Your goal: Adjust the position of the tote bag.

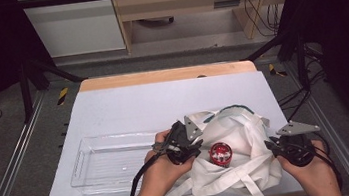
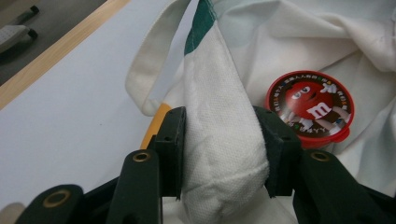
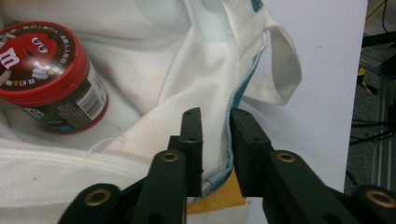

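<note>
Both jaws clamped on the tote bag's rim

Left gripper (image 2: 219, 149) and right gripper (image 3: 215, 154) each pinch the white tote bag (image 1: 240, 135) on the bench (image 1: 128, 108), red candy tub (image 1: 220, 154) inside; next, likely spread the mouth wide

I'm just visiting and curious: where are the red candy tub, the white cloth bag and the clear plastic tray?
Red candy tub (image 1: 220, 153): high view, on its round lid.
White cloth bag (image 1: 239, 128): high view, on its crumpled upper cloth.
Clear plastic tray (image 1: 82, 154): high view, on its left rim.
</note>
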### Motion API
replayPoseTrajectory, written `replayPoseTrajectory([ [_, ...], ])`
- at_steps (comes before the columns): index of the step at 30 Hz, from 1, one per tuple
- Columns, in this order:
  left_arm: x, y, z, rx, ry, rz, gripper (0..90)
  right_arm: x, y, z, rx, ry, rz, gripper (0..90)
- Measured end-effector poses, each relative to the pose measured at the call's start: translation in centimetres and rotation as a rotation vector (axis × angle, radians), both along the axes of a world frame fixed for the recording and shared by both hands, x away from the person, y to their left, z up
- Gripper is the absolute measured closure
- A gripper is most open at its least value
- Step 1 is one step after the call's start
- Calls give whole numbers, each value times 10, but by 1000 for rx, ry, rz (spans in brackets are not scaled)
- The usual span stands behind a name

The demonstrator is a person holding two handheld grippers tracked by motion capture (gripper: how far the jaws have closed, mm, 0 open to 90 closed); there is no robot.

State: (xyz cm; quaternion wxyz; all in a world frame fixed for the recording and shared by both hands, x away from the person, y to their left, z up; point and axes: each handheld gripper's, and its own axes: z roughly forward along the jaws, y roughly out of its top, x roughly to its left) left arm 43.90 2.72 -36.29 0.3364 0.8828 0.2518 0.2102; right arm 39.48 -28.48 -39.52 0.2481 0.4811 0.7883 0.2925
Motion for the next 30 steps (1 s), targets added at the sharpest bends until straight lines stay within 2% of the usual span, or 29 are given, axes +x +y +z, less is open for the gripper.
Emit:
replayPoseTrajectory([
  [5,5,11,0,-4,1,20,588,-2,-5,-2,-15,6,16,868],
  [13,13,23,-1,-23,1,39,597,-9,-18,9,-32,1,8,891],
  [14,15,24,-2,-15,8,44,600,-9,-21,8,-35,3,5,891],
  [15,16,25,-5,-26,15,48,604,-10,-24,5,-32,13,2,892],
  [19,19,26,-13,-15,34,54,621,-8,-33,-15,-17,41,-15,892],
  [21,20,24,-16,-1,36,55,628,-7,-36,-26,3,58,-23,892],
  [24,21,22,-17,11,34,56,660,-4,-39,-39,15,56,-19,891],
  [26,20,22,-16,12,32,58,674,-5,-39,-38,32,49,-26,890],
  [30,20,23,-13,0,32,65,706,-6,-38,-32,23,30,-16,890],
])
